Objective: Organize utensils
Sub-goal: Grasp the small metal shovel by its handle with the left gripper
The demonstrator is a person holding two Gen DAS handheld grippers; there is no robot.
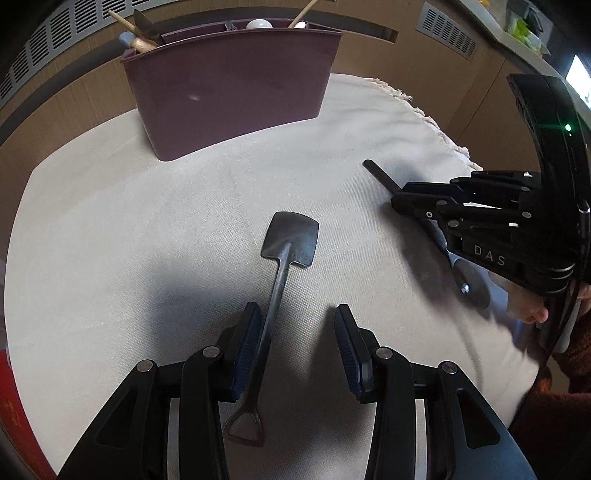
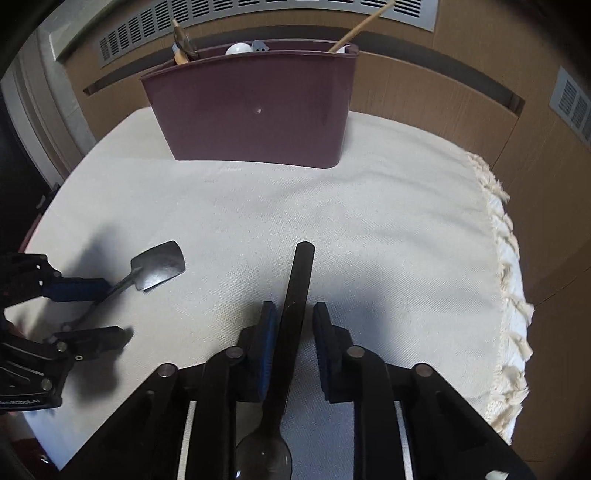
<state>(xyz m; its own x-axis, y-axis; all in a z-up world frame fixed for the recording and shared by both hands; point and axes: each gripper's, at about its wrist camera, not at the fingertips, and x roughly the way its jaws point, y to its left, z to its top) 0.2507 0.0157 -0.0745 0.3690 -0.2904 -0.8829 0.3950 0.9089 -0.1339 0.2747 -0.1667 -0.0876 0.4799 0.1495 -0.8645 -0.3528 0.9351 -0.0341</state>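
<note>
- Maroon plastic utensil caddy [image 1: 236, 92] standing near far edge of cloth-covered table [image 1: 147, 229], holding wooden and white-handled utensils [image 1: 140, 33].
- Small metal shovel-shaped spatula [image 1: 284, 258] lying flat mid-table, handle between spread fingers of left gripper [image 1: 297, 347], touching the left pad.
- Black-handled spoon [image 2: 291, 321] lying nearer fringed right edge, straddled by right gripper [image 2: 293, 350], jaws parted, not clamped.
- Lettering "DAS" readable on right gripper body.
</note>
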